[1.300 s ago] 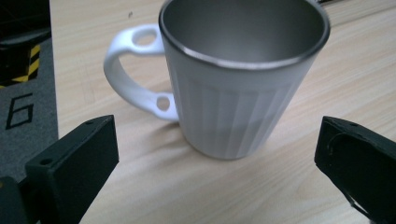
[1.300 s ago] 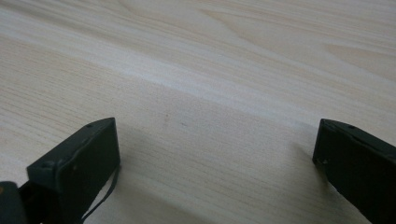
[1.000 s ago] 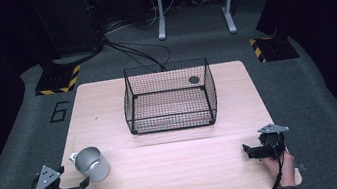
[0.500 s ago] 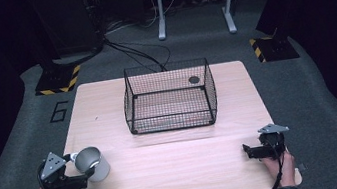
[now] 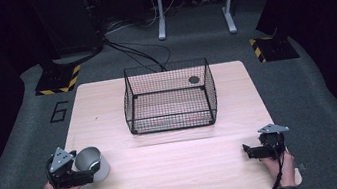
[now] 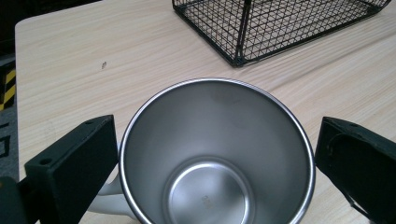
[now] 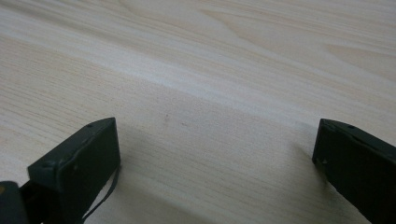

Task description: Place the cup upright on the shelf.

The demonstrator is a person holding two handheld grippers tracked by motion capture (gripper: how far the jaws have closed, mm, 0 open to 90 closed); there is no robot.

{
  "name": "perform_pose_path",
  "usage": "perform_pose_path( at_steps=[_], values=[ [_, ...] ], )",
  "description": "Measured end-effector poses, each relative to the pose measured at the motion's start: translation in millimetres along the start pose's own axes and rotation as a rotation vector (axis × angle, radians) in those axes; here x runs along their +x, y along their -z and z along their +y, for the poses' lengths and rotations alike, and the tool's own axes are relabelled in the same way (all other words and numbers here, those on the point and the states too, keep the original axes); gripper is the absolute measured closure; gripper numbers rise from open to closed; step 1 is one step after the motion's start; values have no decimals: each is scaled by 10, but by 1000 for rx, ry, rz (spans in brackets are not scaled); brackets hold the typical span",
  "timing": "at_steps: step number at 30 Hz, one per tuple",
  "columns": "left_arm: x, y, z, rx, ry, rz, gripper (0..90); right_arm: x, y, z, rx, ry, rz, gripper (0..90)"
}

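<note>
Left tongs (image 5: 87, 176) stand wide apart around the steel mug (image 6: 217, 154) at the bench's (image 5: 178, 174) near left corner, not clamped. Right tongs (image 5: 248, 152) gape over bare wood, well apart. Between them, farther back, stands a black wire basket (image 5: 169, 97).

Left claw (image 5: 89, 175) and right claw (image 5: 248, 152) both spread wide, hands low at table edge

My left hand-held gripper (image 5: 89, 176) is showing a black blocky body with a grey three-cornered plate on top, a black cable trailing off it. My right hand-held gripper (image 5: 247, 151) is looking the same: black body, grey plate, black cable. Up close, both are showing matte black rectangular jaws with small screw holes near the tips. I'm wearing dark sleeves.
</note>
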State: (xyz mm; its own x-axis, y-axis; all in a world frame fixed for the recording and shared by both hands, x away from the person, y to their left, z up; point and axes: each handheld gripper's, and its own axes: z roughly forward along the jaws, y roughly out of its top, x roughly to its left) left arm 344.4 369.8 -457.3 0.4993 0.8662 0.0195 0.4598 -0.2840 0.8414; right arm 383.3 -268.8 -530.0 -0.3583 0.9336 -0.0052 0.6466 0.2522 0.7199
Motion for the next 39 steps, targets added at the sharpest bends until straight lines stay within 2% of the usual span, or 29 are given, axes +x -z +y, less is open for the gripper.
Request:
perform_pose_path(
  at_steps=[1,6,10,13,14,18,23,30,39],
  values=[
    [4,-22,-7,8,-5,-7,0,0,0,0,0,0,0,3],
    [-12,-41,-13,0,-15,8,0,1,0,0,0,-1,0,4],
    [-36,-43,-12,14,-26,20,7,0,0,0,0,1,0,3],
    [-51,-43,-11,21,-39,39,28,0,0,0,0,0,0,4],
    [-59,-39,-14,18,-36,59,52,0,0,0,0,0,0,3],
    [-75,-43,-24,10,-38,67,55,0,0,0,0,0,0,4],
    [-61,-39,-49,-10,-51,55,57,0,0,0,0,0,0,3],
    [-56,-39,-45,-12,-65,35,59,0,0,0,0,1,0,4],
    [-66,-16,37,-28,-77,27,61,1,0,0,-1,-1,0,4]
  ],
)
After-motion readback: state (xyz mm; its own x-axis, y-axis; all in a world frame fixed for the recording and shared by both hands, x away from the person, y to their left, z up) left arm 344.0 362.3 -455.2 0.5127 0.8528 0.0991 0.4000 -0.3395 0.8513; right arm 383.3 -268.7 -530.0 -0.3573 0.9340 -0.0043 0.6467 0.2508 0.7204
